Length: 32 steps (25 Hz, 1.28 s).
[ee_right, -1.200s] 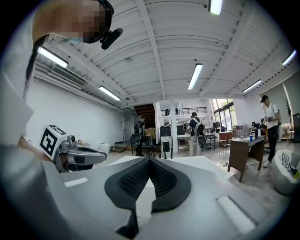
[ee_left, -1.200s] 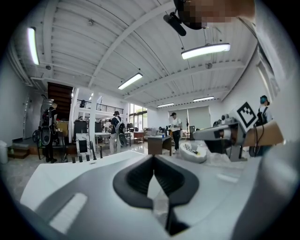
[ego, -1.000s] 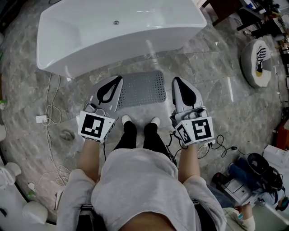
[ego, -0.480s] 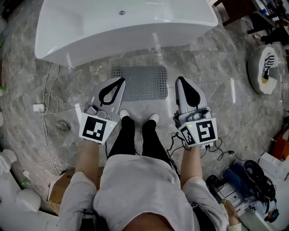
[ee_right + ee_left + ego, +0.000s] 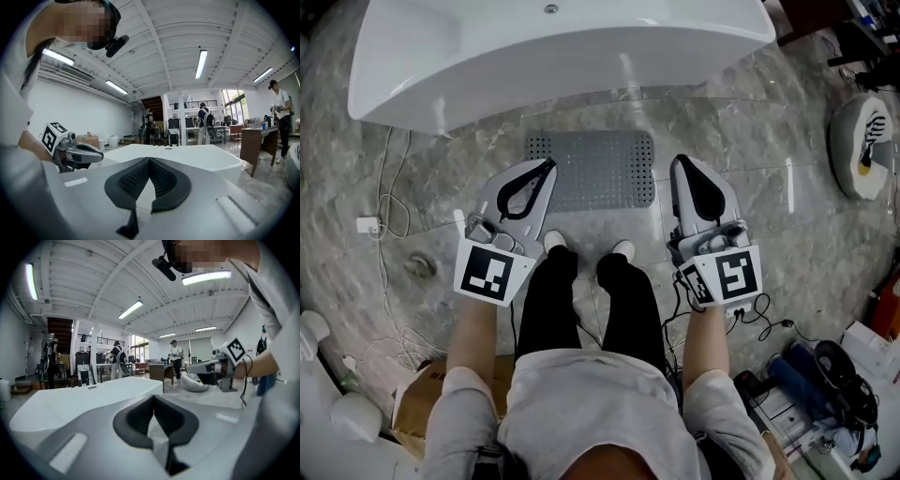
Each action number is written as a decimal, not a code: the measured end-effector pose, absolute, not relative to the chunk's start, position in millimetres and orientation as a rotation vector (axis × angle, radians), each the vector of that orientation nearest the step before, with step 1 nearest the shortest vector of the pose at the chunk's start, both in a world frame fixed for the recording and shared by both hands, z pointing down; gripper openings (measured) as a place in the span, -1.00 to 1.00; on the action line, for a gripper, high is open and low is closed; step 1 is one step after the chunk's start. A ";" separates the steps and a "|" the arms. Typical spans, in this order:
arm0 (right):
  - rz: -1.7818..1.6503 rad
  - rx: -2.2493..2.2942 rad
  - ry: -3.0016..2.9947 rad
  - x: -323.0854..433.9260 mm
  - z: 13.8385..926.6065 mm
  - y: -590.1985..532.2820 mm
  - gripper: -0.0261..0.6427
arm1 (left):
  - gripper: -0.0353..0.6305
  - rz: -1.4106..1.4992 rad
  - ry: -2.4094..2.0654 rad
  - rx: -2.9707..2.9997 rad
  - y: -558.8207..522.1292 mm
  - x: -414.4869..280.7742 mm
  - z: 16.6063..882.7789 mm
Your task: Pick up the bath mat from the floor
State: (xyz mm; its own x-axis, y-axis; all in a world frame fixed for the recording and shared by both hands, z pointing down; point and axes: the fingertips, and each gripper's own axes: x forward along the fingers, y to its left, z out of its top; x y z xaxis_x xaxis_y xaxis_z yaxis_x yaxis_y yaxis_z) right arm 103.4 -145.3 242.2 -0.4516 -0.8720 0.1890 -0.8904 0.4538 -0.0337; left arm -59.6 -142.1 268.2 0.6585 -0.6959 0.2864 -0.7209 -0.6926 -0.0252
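A grey perforated bath mat (image 5: pixel 592 169) lies flat on the marble floor, between the person's feet and a white bathtub (image 5: pixel 553 52). My left gripper (image 5: pixel 547 165) is shut and empty, its tip over the mat's left edge. Shut and empty as well, my right gripper (image 5: pixel 680 161) hangs just off the mat's right edge. Both point toward the tub, well above the floor. In the left gripper view the jaws (image 5: pixel 153 398) meet, with the tub rim beyond. The right gripper view shows its tips (image 5: pixel 150 161) together the same way; neither gripper view shows the mat.
White cables and a plug (image 5: pixel 367 225) trail on the floor at left. A round white seat (image 5: pixel 862 145) stands at far right. Black cables and bags (image 5: pixel 811 370) lie at lower right, a cardboard box (image 5: pixel 417 398) at lower left. Several people stand far behind the tub.
Both grippers have come down toward the floor, staying shut. The view has shifted so the mat and tub sit a little higher and the mat shows more fully between the grippers.
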 end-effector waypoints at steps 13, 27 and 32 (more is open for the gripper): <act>0.214 1.539 -2.557 125.6 468.1 -169.3 -0.93 | -0.89 0.505 -1.231 2.768 -168.7 -60.7 490.4; 0.152 1.518 -2.601 140.8 666.7 -189.5 -0.93 | -0.89 0.509 -1.296 2.786 -186.7 -64.9 688.5; 0.129 1.498 -2.596 138.9 718.5 -190.0 -0.93 | -0.89 0.510 -1.325 2.798 -188.1 -68.5 735.4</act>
